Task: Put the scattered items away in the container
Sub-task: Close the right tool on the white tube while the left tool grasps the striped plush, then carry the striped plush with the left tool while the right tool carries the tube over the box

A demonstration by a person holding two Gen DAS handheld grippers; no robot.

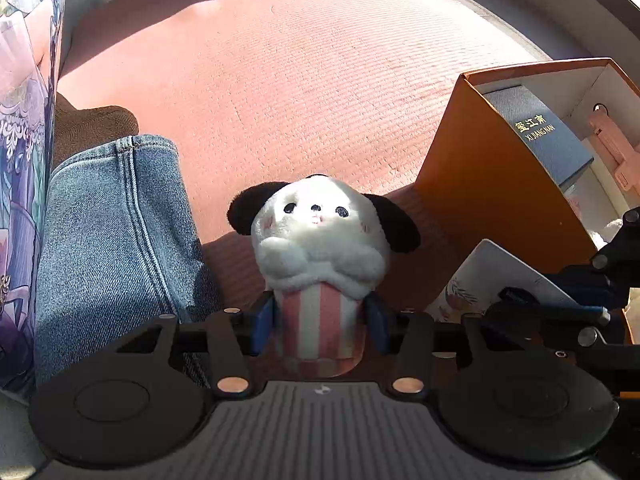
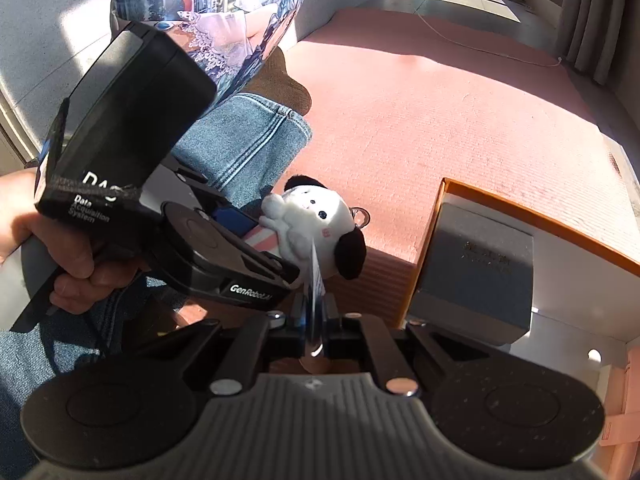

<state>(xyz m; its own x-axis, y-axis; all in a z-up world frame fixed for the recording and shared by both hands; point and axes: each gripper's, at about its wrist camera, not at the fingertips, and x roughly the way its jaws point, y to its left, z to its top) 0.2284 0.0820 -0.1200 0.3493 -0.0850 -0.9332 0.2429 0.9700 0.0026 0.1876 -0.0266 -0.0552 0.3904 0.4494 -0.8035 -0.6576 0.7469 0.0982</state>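
A white plush dog (image 1: pixel 320 232) with black ears and a pink-striped base stands between the blue pads of my left gripper (image 1: pixel 320 320), which press on the base from both sides. The right wrist view shows the same plush dog (image 2: pixel 316 216) in my left gripper (image 2: pixel 260 240), held by a hand (image 2: pixel 72 256). My right gripper (image 2: pixel 314 312) is shut on a thin white card (image 2: pixel 316 276), seen edge-on. The left wrist view shows that card (image 1: pixel 492 272), flower-printed, beside the orange box (image 1: pixel 480 184). The box (image 2: pixel 424 248) holds a grey-blue book (image 1: pixel 548 140) and a pink item (image 1: pixel 616 156).
Everything rests on a ribbed pink mat (image 1: pixel 300 80). A person's jeans leg (image 1: pixel 116 232) and brown sock (image 1: pixel 92 124) lie to the left of the plush, against a printed cushion (image 1: pixel 20 160). A white cable (image 2: pixel 480 44) crosses the mat's far end.
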